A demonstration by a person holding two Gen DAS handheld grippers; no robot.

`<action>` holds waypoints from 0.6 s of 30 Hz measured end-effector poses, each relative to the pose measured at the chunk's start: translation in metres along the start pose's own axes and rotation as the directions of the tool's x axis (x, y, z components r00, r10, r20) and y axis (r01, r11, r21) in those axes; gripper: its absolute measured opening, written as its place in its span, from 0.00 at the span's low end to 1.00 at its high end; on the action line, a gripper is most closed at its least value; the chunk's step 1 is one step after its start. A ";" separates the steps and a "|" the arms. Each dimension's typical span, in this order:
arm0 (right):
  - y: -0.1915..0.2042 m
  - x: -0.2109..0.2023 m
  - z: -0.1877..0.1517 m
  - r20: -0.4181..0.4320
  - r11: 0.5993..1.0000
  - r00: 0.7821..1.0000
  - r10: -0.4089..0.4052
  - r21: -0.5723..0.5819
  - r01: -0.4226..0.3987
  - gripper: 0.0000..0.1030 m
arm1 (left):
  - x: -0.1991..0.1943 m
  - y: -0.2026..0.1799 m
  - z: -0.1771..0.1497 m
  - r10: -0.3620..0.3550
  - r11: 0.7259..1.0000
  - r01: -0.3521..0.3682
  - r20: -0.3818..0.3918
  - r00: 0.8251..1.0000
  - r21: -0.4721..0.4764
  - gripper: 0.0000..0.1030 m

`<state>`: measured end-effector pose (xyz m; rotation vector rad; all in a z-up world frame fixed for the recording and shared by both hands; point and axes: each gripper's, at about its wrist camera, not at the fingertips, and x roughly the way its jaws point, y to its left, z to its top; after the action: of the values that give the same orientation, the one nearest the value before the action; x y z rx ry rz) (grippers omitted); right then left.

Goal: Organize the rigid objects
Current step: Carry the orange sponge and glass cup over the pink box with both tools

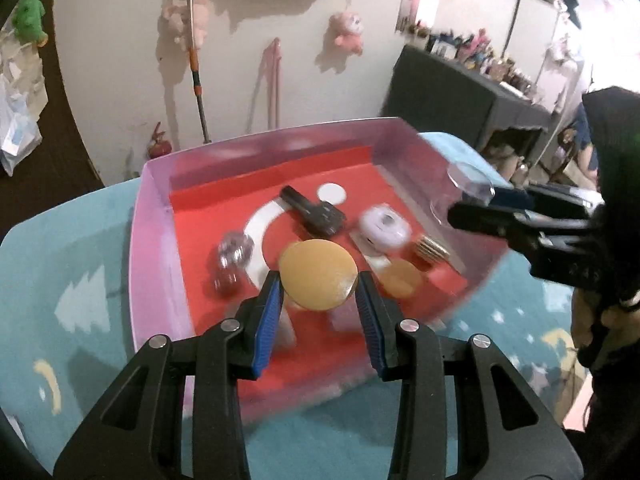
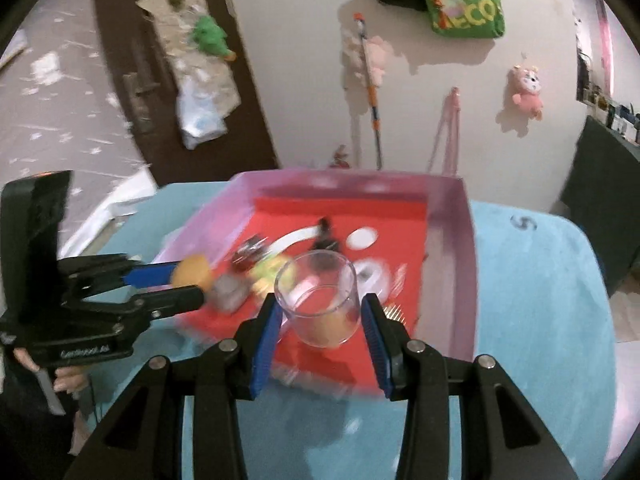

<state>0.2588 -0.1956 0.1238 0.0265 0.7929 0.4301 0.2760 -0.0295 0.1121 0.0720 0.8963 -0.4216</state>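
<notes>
Right wrist: blurred box [image 2: 452,216] contents

Motion blur smears the tray's [image 2: 448,264] near edge and the small things on its red floor; the shiny lump [image 1: 235,252] near its left wall cannot be identified. The bottle [image 1: 316,276] body hides under its gold cap.

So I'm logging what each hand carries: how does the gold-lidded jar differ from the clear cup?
The gold-lidded jar is capped by an opaque gold disc; the clear cup is open-topped and see-through. The jar sits in the left gripper, the cup in the right gripper. Both are round, gripped by blue pads, above the pink box.
</notes>
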 end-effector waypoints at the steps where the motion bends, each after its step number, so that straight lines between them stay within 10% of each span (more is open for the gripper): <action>1: -0.004 0.009 0.009 -0.012 1.000 1.000 -0.014 0.003 0.014 0.43 | 0.010 0.004 0.008 -0.008 1.000 0.008 -0.025 1.000 -0.006 0.34; 18: -0.031 0.132 0.068 -0.239 0.992 0.963 -0.127 -0.021 0.125 0.29 | 0.085 0.033 0.045 0.020 0.999 -0.027 -0.161 0.987 -0.042 0.34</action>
<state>0.3990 -0.1640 0.0763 -0.0830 1.0260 0.3178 0.3685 -0.0378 0.0706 0.0768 1.0621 -0.3772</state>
